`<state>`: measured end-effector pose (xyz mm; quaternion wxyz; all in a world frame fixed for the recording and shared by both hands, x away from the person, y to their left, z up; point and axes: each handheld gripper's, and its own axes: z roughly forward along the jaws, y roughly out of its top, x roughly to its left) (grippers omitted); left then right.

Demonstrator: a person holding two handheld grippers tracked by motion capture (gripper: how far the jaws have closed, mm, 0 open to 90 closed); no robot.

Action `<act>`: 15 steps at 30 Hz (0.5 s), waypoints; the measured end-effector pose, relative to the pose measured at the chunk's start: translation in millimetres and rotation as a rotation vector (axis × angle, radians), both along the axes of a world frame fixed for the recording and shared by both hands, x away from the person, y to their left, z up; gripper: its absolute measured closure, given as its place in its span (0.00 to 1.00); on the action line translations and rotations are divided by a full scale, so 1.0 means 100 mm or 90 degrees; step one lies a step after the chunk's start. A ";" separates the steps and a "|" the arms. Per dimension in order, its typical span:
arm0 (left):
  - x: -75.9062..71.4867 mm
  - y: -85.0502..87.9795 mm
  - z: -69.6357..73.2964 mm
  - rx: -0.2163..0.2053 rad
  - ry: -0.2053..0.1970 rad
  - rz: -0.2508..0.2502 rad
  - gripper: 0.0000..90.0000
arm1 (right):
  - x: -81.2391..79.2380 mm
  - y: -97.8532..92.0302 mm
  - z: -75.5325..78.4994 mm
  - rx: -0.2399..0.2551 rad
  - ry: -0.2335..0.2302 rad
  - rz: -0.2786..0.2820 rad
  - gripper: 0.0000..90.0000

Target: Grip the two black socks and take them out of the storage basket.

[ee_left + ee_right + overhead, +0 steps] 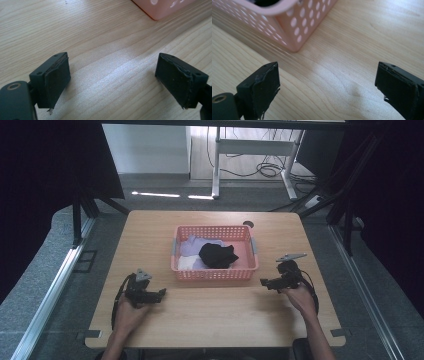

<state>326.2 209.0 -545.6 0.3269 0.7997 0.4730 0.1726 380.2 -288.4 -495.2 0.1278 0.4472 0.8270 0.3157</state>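
Both tools, left [161, 293] and right [264, 282], gape empty beside pink perforated basket [215, 274].

A light wooden table [210, 315] stands on a grey carpet floor [50, 265]. Behind it, a white desk frame [250, 147] stands with black cables [267, 169] lying on the floor, and black curtains [45, 165] hang at both sides.
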 end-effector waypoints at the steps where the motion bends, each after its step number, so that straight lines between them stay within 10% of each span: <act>1: 0.00 0.00 0.00 -0.001 0.000 0.000 0.14 | 0.00 0.01 0.02 0.002 0.002 0.005 0.06; 15: 0.00 0.00 0.00 0.001 0.001 -0.002 0.14 | 0.08 0.10 0.43 -0.008 -0.027 0.072 0.07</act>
